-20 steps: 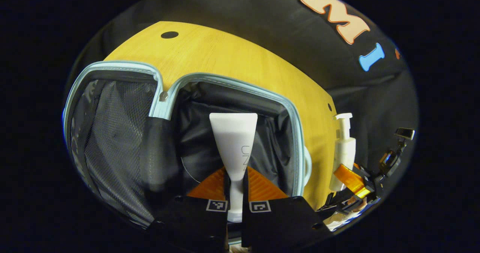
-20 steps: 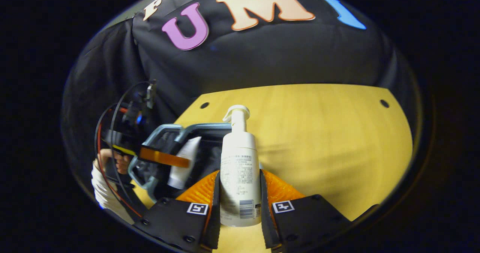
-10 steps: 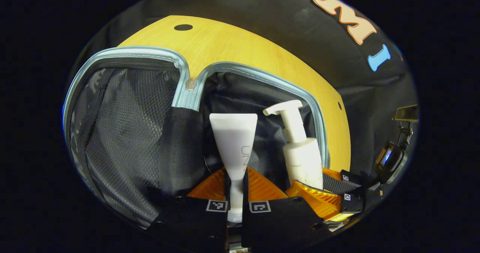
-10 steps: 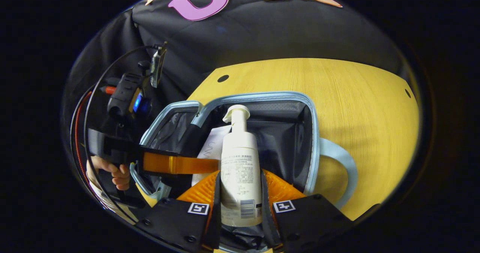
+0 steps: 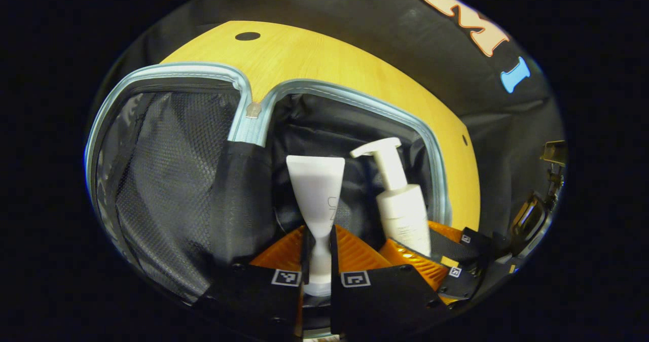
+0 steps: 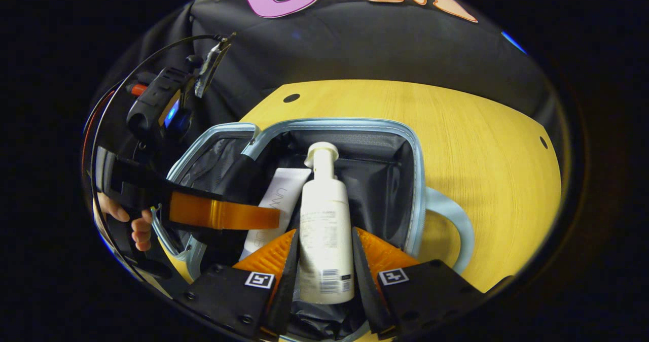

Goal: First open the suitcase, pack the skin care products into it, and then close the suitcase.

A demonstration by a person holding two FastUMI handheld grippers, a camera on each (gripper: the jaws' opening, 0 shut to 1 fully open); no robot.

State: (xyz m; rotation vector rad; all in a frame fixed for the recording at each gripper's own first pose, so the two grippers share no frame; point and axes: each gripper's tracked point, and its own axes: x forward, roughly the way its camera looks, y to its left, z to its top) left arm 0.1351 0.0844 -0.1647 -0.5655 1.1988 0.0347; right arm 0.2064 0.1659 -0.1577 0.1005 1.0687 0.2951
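Note:
The suitcase (image 5: 355, 98) lies open on the table, light blue rim around black lining. My left gripper (image 5: 318, 238) is shut on the neck of a white tube (image 5: 315, 190), held upright over the right half. Just to its right, my right gripper (image 5: 410, 233) grips a white pump bottle (image 5: 403, 205). In the right gripper view the pump bottle (image 6: 324, 220) sits between the fingers of my right gripper (image 6: 324, 235), above the lining inside the suitcase (image 6: 355, 125). The tube (image 6: 276, 200) leans beside it, held by the left gripper (image 6: 268, 219), with a person's hand (image 6: 127, 220) behind.
The suitcase's left half has a black mesh pocket (image 5: 167, 179). A light blue handle (image 6: 456, 225) sticks out on its right side. The yellow wooden table (image 6: 481, 144) stretches behind and to the right, with the black cloth wall beyond.
The right gripper brought the pump bottle from the table into the suitcase, beside the tube. Both grippers sank slightly, and the fingers of each have spread a little.

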